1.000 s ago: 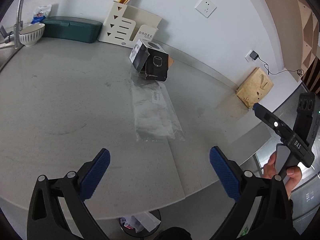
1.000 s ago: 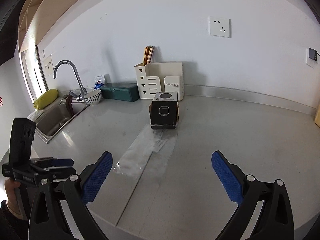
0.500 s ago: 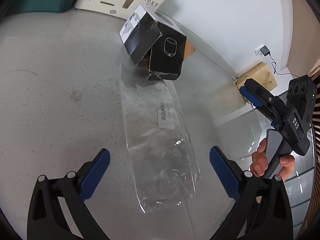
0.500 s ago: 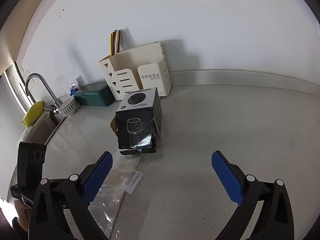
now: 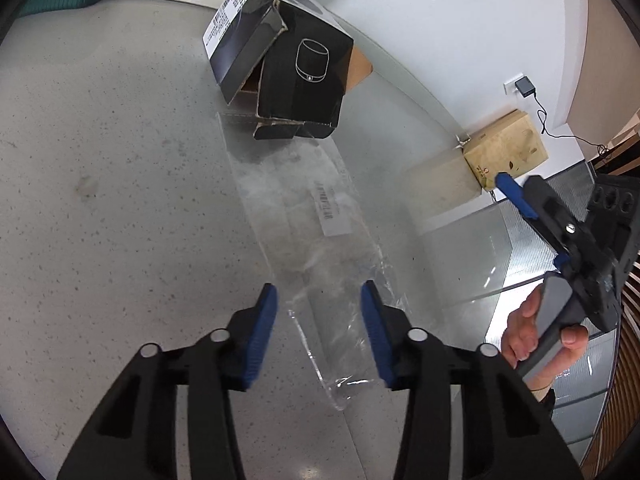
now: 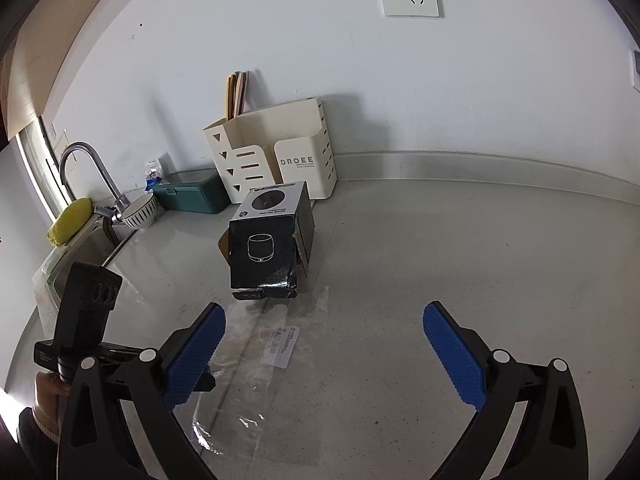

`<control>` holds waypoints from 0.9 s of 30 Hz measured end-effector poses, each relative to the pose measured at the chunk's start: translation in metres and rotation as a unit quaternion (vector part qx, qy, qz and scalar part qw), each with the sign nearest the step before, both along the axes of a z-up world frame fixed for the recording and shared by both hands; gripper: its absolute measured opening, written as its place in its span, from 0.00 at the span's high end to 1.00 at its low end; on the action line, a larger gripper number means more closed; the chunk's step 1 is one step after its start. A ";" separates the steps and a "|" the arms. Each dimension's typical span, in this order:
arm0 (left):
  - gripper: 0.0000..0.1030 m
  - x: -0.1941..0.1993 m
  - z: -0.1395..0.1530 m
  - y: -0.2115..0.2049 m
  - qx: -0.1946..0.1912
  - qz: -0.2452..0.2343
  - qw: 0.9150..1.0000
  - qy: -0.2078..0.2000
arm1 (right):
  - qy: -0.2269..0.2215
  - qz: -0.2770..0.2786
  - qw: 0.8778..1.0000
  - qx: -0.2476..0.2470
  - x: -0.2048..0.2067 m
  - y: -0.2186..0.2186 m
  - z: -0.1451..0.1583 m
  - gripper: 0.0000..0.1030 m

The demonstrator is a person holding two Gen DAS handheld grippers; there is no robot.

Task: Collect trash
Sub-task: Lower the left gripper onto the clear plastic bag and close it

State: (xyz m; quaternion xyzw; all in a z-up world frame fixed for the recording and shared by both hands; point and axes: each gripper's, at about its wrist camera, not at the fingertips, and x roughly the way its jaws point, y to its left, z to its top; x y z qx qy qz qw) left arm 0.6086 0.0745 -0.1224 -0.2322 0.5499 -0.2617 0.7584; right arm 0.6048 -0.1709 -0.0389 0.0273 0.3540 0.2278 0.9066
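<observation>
**Left gripper closing over plastic bag – grip risks**

Status: The clear plastic bag lies flat on the grey counter, long axis running near to far. Its far end sits under or against the torn black box; which one cannot be told. The near end sits close to the counter edge.

Left gripper: angled down over the bag's near part, jaws closing, approx. half gap. The bag shows between the blue pads, but the pads are not pressing on it yet, so nothing is held.

Right gripper: jaws wide, empty, pointing toward the box from the near side. It is clear of both items.

Likely step: pinch the bag, lift it off the counter.

Failure modes (judged):
- Film lies flat w/ no raised fold. Pads may close on air or skid over the surface, so no grip.
- Tips too high means a miss; too low means pads hit the hard counter and stall.
- Thin, slick film may slip out during lift if only an edge is caught.
- If the far end is trapped under the box, pulling may drag or tip the box, or tear the film.
- The box has open flaps, so it is unstable if nudged.
</observation>
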 end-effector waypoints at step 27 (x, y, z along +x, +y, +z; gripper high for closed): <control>0.08 -0.014 0.067 -0.102 0.229 -0.041 0.966 -0.115 | -0.009 -0.017 1.000 0.020 -0.033 -0.066 0.013 0.03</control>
